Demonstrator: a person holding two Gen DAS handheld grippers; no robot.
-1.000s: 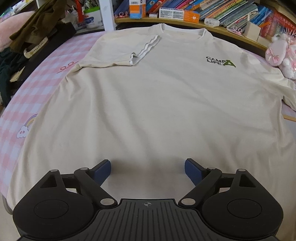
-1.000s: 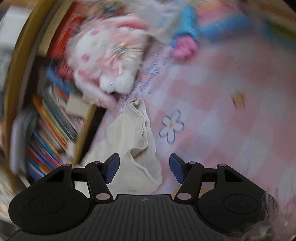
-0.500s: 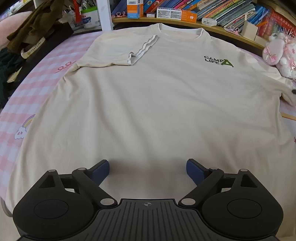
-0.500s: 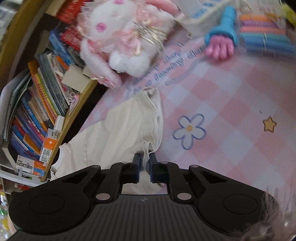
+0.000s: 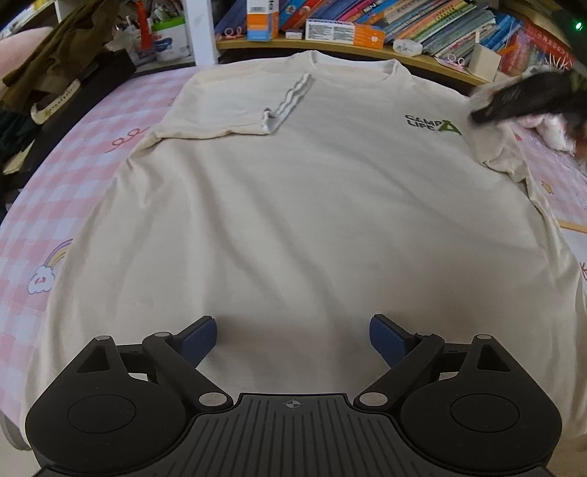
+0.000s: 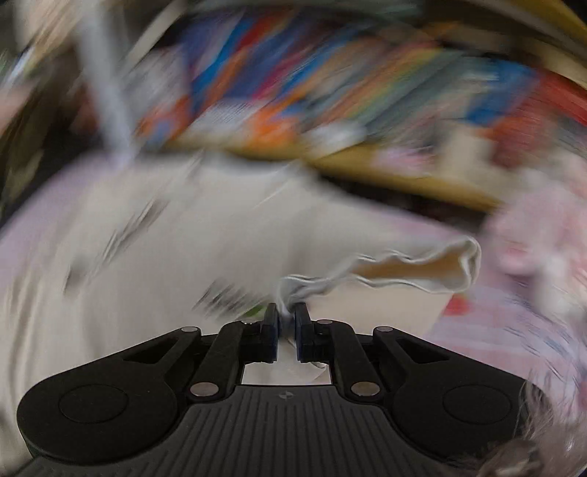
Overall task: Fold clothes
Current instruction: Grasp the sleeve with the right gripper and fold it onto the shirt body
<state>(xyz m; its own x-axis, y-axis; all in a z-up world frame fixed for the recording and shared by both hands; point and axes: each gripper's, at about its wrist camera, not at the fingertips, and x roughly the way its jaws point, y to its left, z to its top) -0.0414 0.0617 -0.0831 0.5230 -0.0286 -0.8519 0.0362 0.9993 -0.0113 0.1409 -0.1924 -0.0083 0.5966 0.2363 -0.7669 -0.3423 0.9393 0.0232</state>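
Note:
A cream T-shirt (image 5: 293,190) with a green chest logo (image 5: 433,124) lies flat, front up, on the pink checked bed cover. Its left sleeve (image 5: 234,106) is folded in over the chest. My left gripper (image 5: 292,332) hovers open over the shirt's lower part with nothing between its pads. The right gripper (image 6: 285,312) has the hem of the other sleeve (image 6: 422,268) between its pads, lifted off the bed; its jaws are opening slightly but still pinch the cloth. In the left wrist view that right gripper (image 5: 513,99) shows as a dark blur at the right shoulder.
A low shelf of books and boxes (image 5: 367,25) runs along the far edge of the bed. Dark clothes (image 5: 55,66) are heaped at the far left. A pink and white plush toy (image 5: 550,128) lies at the right. Pink checked cover (image 5: 55,205) borders the shirt.
The right gripper shut on the right sleeve's hem, then swung it up and in toward the chest, rolling as it went. The left gripper stayed open, drifting slightly.

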